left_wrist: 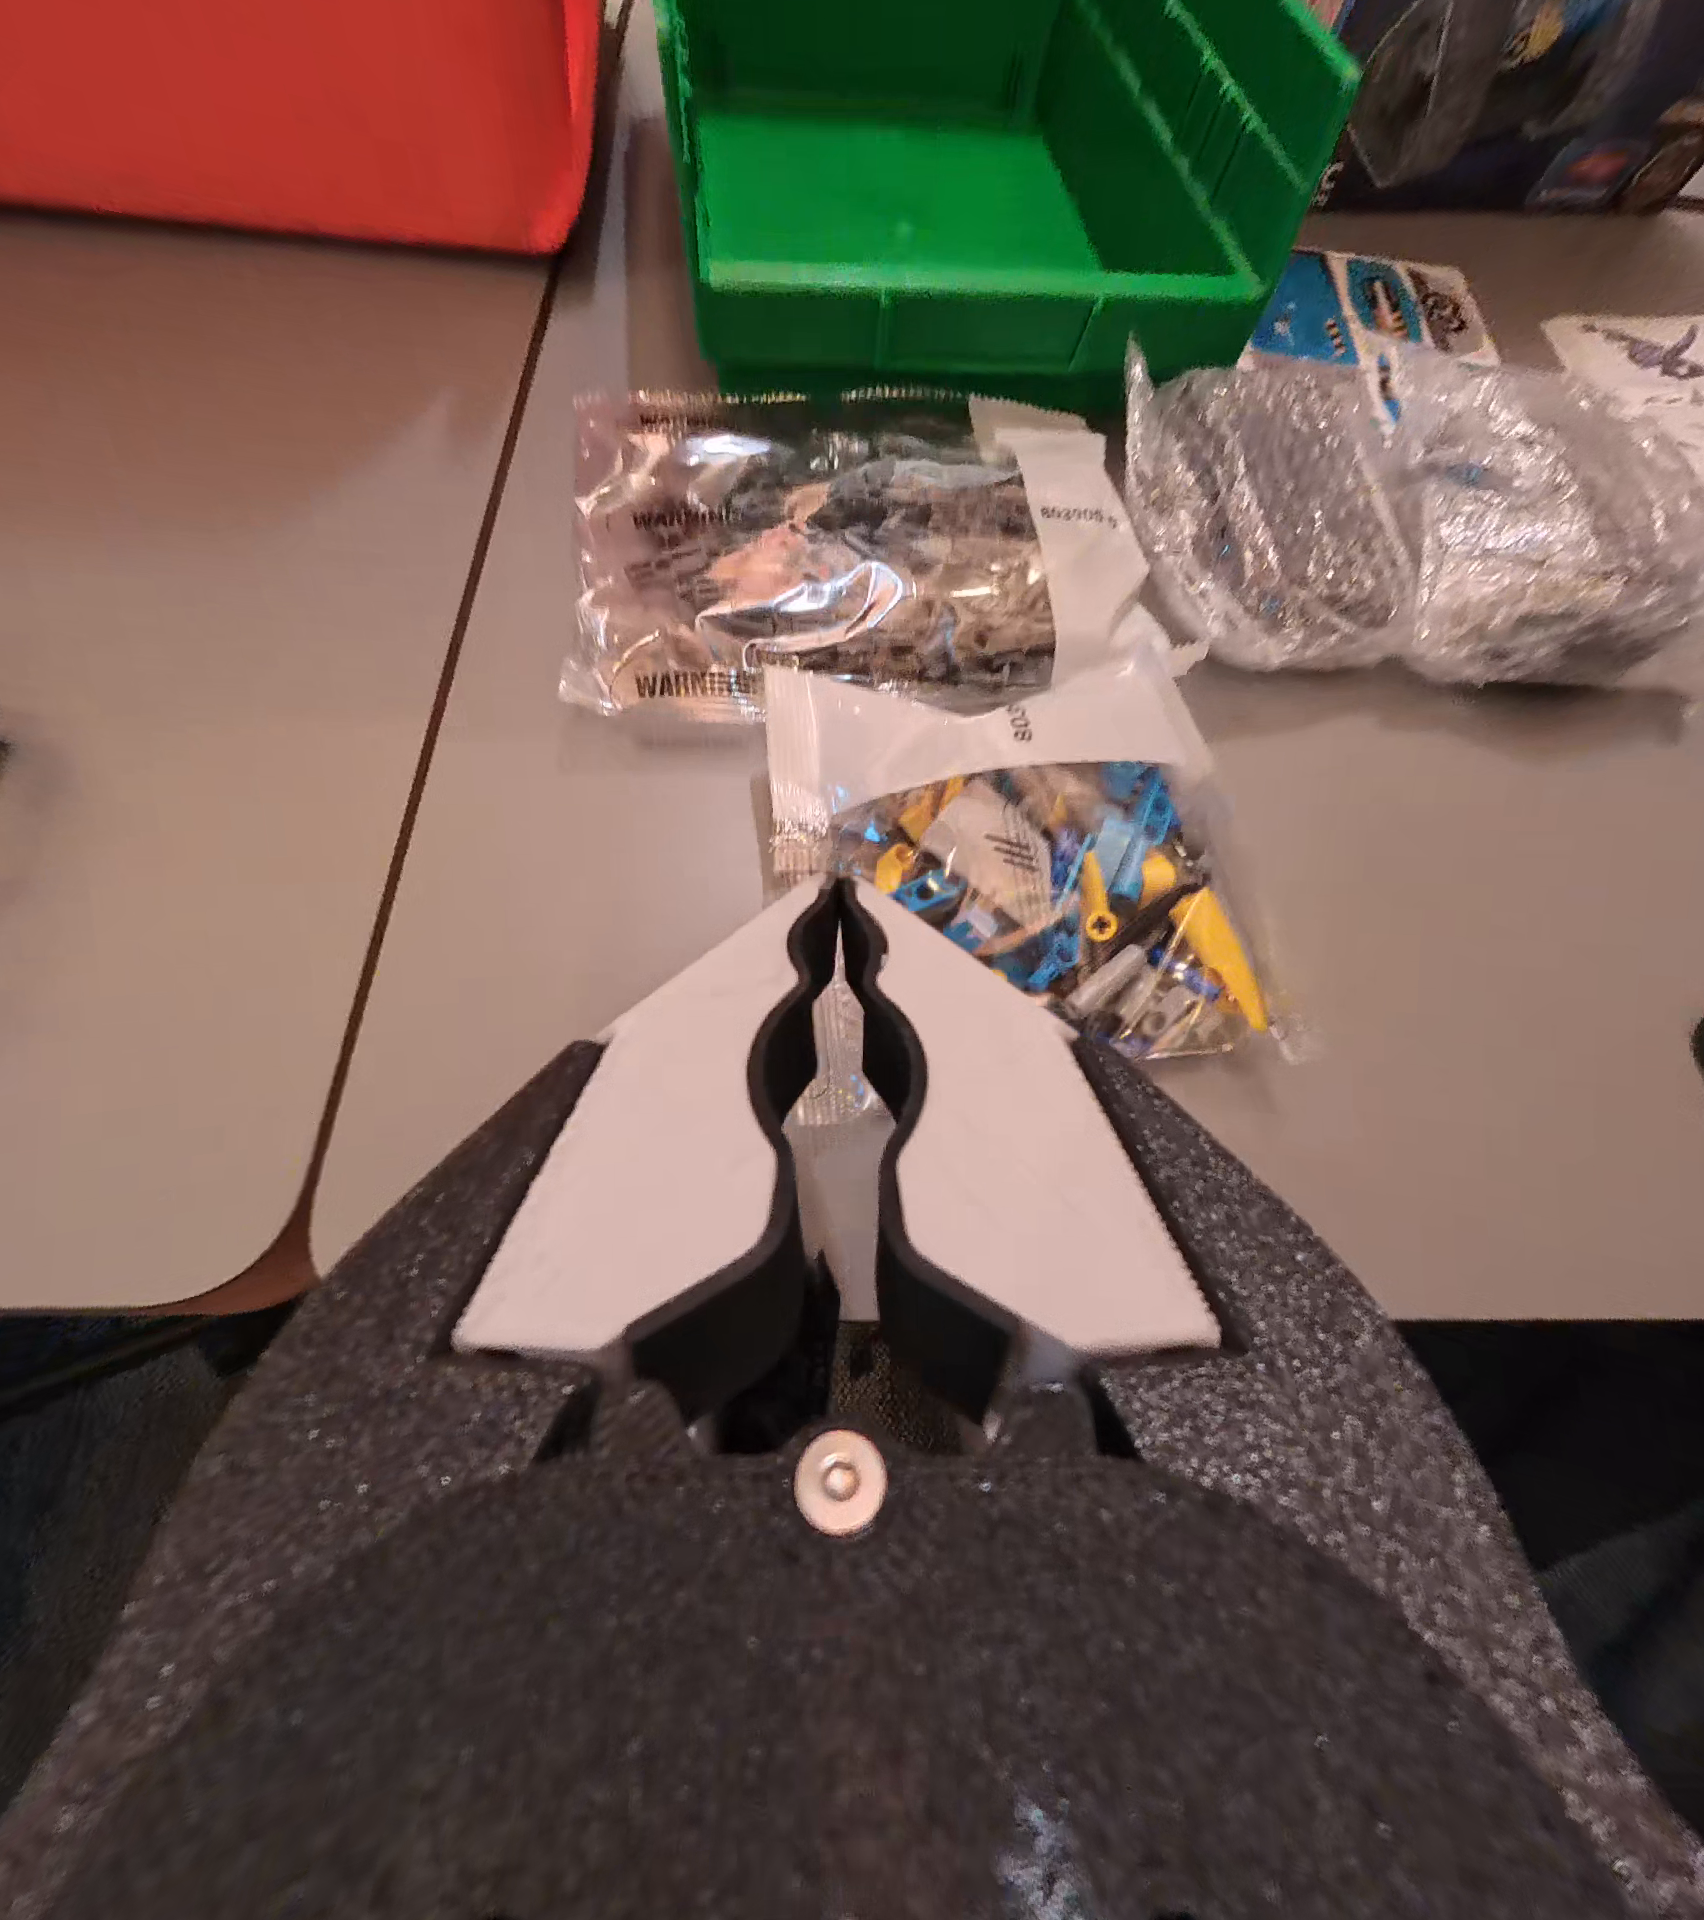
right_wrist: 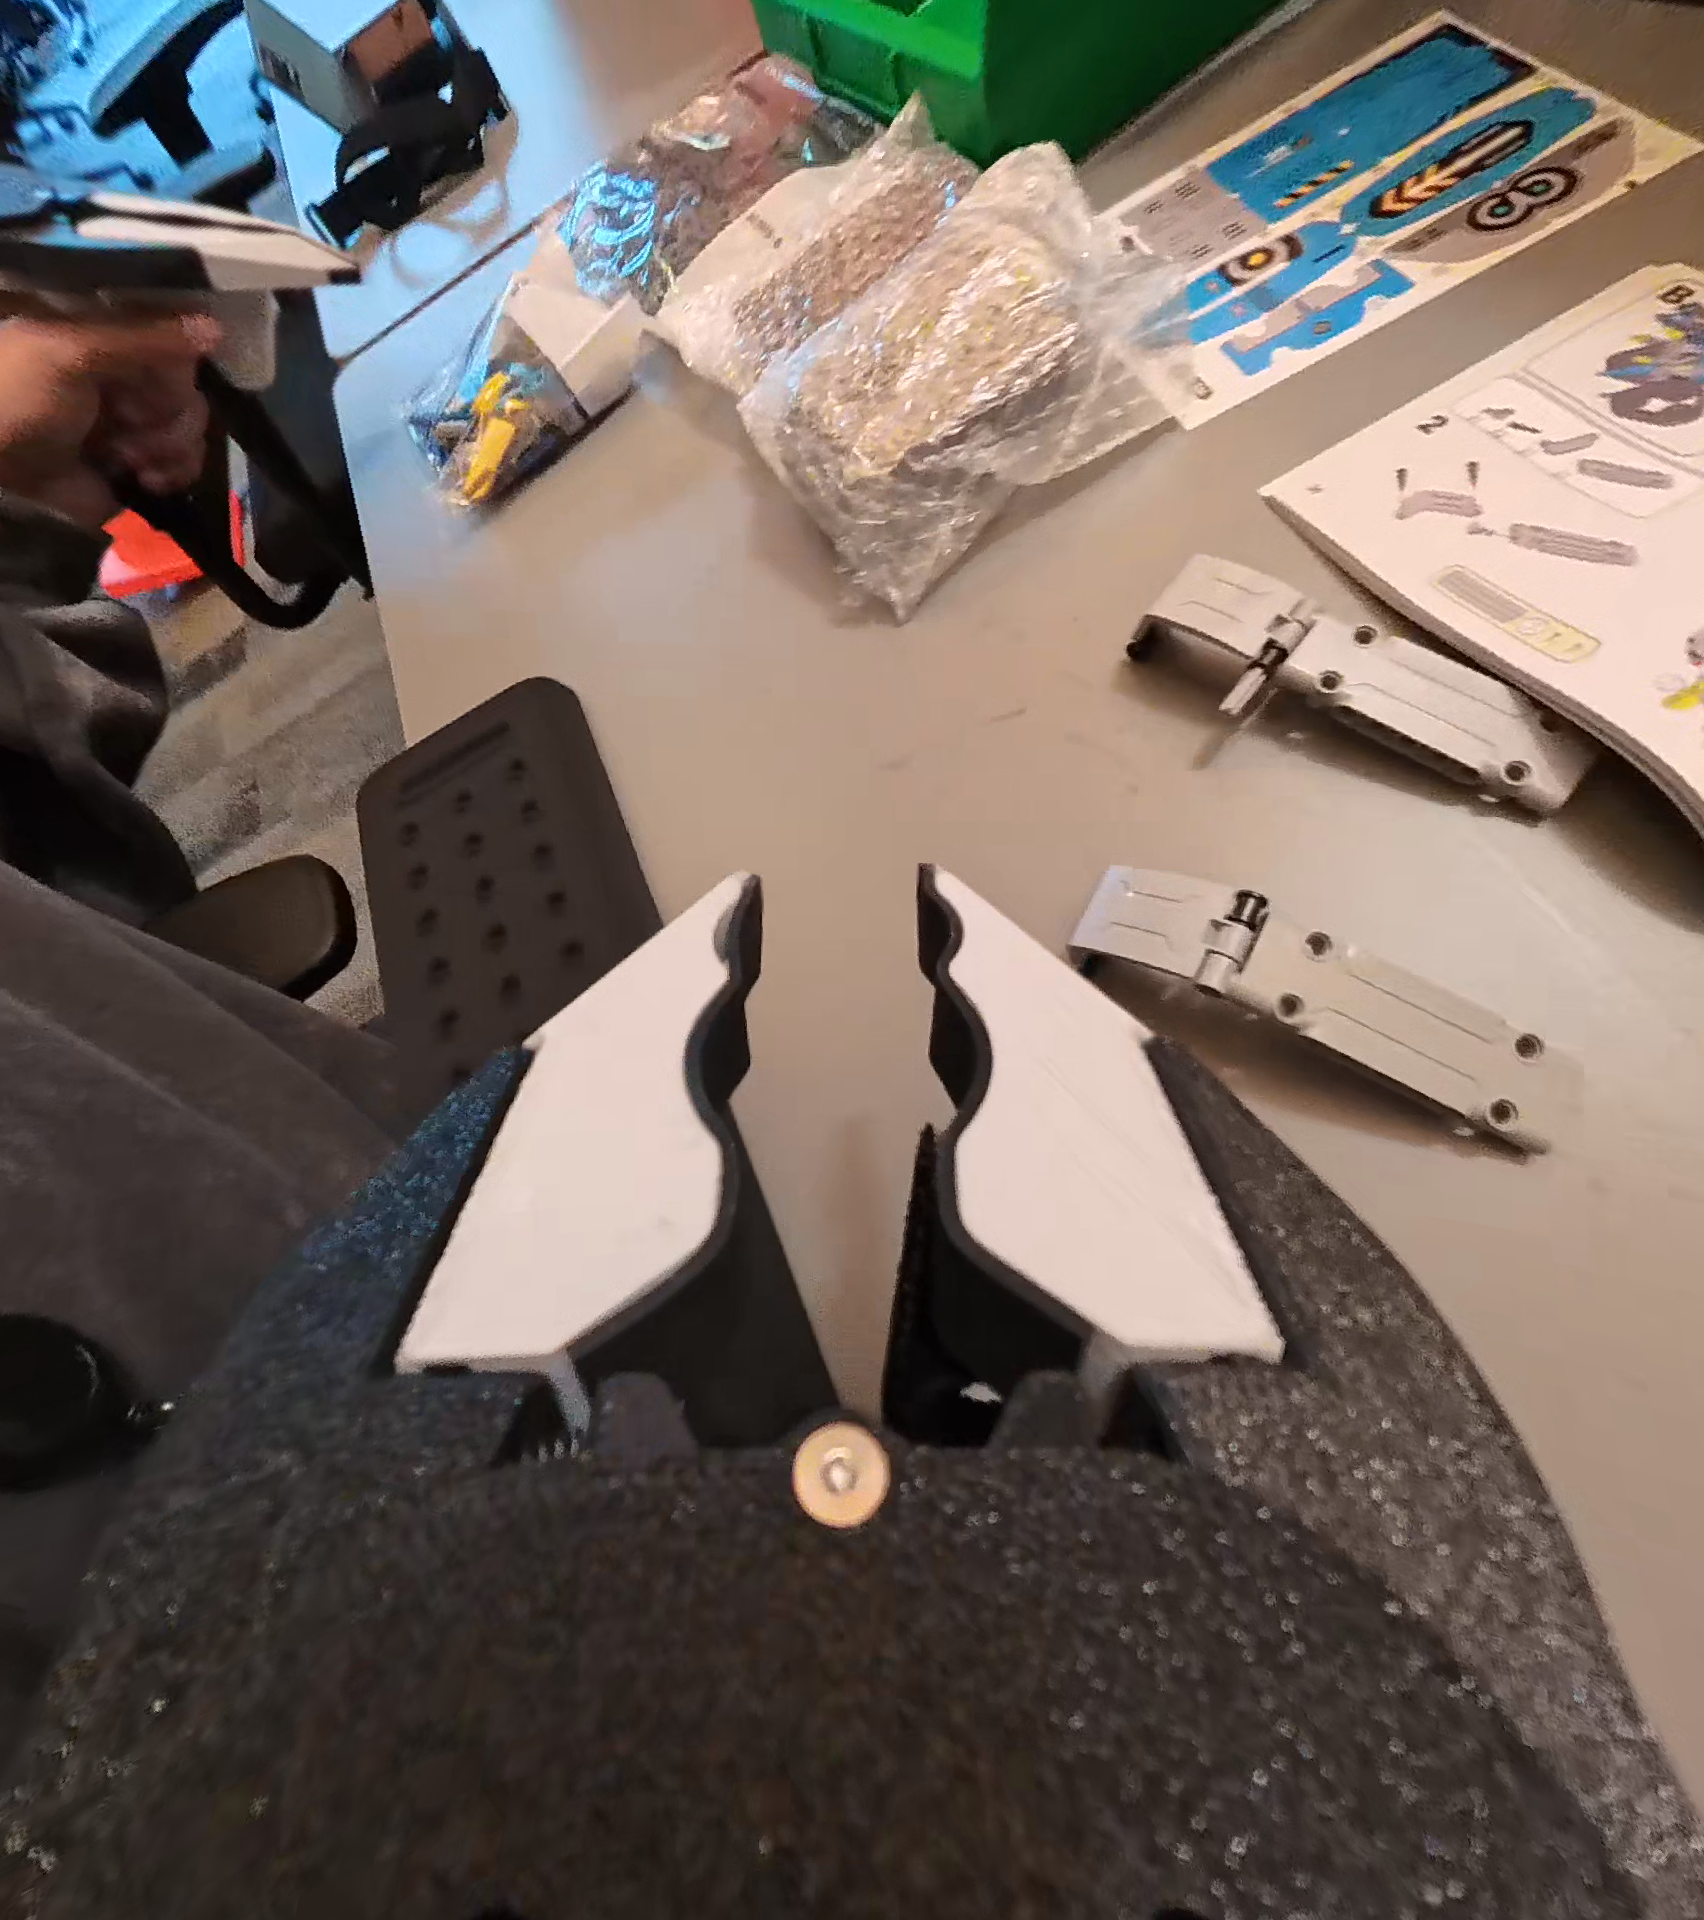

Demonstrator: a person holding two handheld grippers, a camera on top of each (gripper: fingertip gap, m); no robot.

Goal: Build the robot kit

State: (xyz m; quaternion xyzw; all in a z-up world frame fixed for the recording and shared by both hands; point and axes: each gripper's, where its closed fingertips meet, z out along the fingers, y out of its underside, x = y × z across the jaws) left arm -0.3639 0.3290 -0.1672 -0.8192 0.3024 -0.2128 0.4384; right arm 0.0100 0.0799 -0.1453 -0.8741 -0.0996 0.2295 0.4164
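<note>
My left gripper point(left_wrist: 840, 896) is shut, with its tips over the left seam of a clear bag of blue and yellow pieces point(left_wrist: 1066, 914). The crimped seam shows through the gap behind the tips. In the right wrist view the left gripper point(right_wrist: 344, 272) is held in a hand, raised to the left of that bag point(right_wrist: 505, 410), which lies flat on the table. My right gripper point(right_wrist: 837, 894) is open and empty over bare grey table point(right_wrist: 827, 727). A flat grey hinged part point(right_wrist: 1315, 1003) lies just right of it, with a second one point(right_wrist: 1378, 691) farther off.
A green bin point(left_wrist: 931, 187) stands behind two more clear bags point(left_wrist: 786, 540) point(left_wrist: 1430, 520). A sticker sheet point(right_wrist: 1399, 197) and an open instruction booklet point(right_wrist: 1606, 540) lie at the right. A red object point(left_wrist: 235, 104) is at far left. A black chair armrest point(right_wrist: 484, 873) is at the table's near edge. One gripper's finger ends stand about 45 cm off the other's. The red object point(left_wrist: 235, 104) sits 40 cm or so from the ends of my left fingers.
</note>
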